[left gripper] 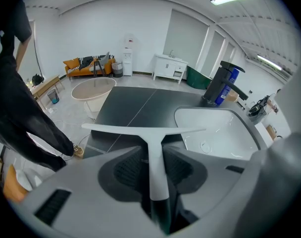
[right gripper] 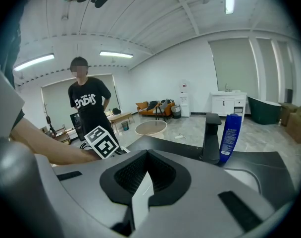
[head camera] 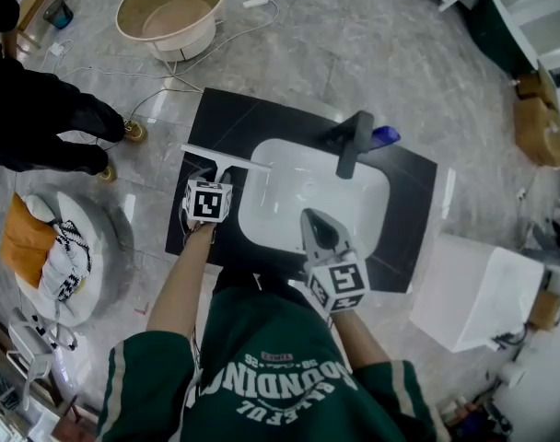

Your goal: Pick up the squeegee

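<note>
R gripper is nearest, hovering over the near edge of the sink. Its jaws are together w/ nothing in them.

L gripper is just left of the sink, angled down at the black counter. Its pads sit against both sides of the squeegee handle, so it's got a grip on it afaict. The squeegee lies flat on the counter left of the sink, blade crosswise on the far side of the jaws, w/ the blade's right tip reaching over the sink rim.

Behind the sink: black faucet, spout pointing over the basin, and a blue bottle right beside it.

White box is on the floor right of the sink. A person in black stands off to the left. Farthest out past the sink is a round tub w/ a cable trailing near it.
</note>
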### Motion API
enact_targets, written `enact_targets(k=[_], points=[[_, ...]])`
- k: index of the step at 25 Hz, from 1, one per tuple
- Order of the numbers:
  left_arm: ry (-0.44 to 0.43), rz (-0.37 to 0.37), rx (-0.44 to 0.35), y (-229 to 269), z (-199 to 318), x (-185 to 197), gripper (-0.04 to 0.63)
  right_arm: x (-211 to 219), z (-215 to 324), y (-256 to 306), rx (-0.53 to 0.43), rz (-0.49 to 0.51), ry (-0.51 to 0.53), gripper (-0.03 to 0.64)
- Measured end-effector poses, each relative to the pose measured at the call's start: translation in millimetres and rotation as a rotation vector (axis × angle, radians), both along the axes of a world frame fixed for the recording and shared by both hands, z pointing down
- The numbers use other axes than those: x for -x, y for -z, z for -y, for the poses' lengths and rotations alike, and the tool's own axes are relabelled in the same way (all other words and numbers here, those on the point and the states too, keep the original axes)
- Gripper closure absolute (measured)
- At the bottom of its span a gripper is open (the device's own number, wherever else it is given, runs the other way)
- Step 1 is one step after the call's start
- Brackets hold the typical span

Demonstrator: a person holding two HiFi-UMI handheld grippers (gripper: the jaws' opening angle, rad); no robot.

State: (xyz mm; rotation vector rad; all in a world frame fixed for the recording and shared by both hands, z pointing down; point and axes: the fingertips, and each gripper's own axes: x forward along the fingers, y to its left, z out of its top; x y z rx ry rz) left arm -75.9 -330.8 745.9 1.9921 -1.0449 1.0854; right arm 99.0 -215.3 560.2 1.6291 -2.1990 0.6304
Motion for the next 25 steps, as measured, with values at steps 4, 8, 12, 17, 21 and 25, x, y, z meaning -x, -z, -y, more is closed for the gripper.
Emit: enact_targets(k=[4,8,12,17,21,25], points=[[-0.02,0.028,-0.025,2,4,-3,0.509,-2,0,1,-0.009,0.002,-0.001,0.615],[-0.002,0.0,-0.003,-5,-3,-6,0.518,-5,1,5,-0.004,0.005,-0.004,0.615],[0.017,-0.016,-0.022,0,-2,-5,0.522,-9,0,5,-0.012,0.007,-0.011,0.615],[0.037,-0.007,-0.062,15,-1,2,0.522,-10,-1,9,-0.024,0.01,-0.001,0.615],[0.061,-0.03,-0.125,32,-2,3,0.523,-9,-1,16,-0.051,0.014,0.028,0.615],[0.079,-0.06,-0.159,54,-8,2,0.523,-8,-4,22,-0.069,0.028,0.049,0.615]])
